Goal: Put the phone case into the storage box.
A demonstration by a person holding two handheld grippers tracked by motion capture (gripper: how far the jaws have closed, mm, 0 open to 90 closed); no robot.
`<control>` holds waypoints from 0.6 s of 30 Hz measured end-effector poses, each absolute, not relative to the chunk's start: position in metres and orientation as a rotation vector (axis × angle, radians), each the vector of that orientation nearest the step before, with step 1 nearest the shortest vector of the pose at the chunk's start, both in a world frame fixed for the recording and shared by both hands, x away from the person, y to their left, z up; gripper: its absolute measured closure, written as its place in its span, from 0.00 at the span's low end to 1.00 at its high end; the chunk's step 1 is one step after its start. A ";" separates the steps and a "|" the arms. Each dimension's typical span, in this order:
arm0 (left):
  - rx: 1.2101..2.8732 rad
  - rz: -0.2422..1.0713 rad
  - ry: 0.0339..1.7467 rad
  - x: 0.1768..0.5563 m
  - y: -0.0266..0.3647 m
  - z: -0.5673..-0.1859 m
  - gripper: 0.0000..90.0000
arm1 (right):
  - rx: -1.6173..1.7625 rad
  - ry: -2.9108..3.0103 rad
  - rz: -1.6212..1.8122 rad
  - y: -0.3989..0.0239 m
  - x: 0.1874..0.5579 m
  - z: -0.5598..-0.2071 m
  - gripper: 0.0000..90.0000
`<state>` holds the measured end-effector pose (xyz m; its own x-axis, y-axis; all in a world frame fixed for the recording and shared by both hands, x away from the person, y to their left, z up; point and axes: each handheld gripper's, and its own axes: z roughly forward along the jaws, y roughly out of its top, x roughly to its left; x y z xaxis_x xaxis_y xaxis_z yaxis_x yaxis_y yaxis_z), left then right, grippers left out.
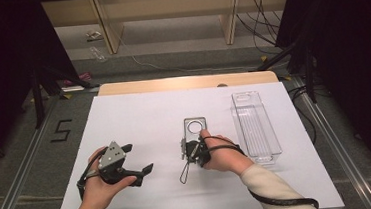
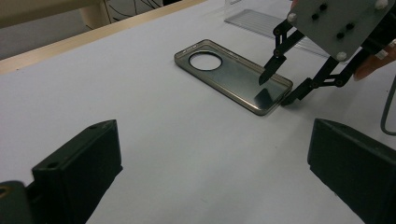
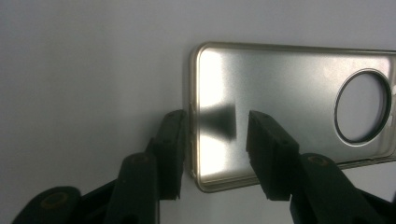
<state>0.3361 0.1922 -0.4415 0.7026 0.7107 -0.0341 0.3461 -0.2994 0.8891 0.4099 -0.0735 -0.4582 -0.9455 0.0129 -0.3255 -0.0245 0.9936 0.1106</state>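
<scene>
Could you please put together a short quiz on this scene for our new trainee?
1. True or false: the phone case lies flat on the white table.
2. How do the right gripper jaws stand relative to the case? A) both inside it B) one outside its short end wall, one over its inside C) both beside its round hole
3. What clear thing lies to the right of the case in the high view?

Key:
1. True.
2. B; whether the pads already press on the wall cannot be told.
3. A long clear plastic tray.
</scene>
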 end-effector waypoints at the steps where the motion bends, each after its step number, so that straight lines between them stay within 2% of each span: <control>1: 1.907 0.457 0.820 0.336 0.192 -0.441 0.02 | -0.011 2.810 0.162 -0.073 0.410 -0.458 0.68; 18: 1.909 0.455 0.818 0.336 0.192 -0.442 0.02 | -0.031 2.848 0.158 -0.071 0.409 -0.459 0.86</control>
<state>0.3362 0.1920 -0.4417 0.7039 0.7096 -0.0333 0.3458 -0.3013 0.8886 0.4091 -0.0706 -0.4585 -0.9582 -0.0057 -0.2861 -0.0372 0.9938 0.1050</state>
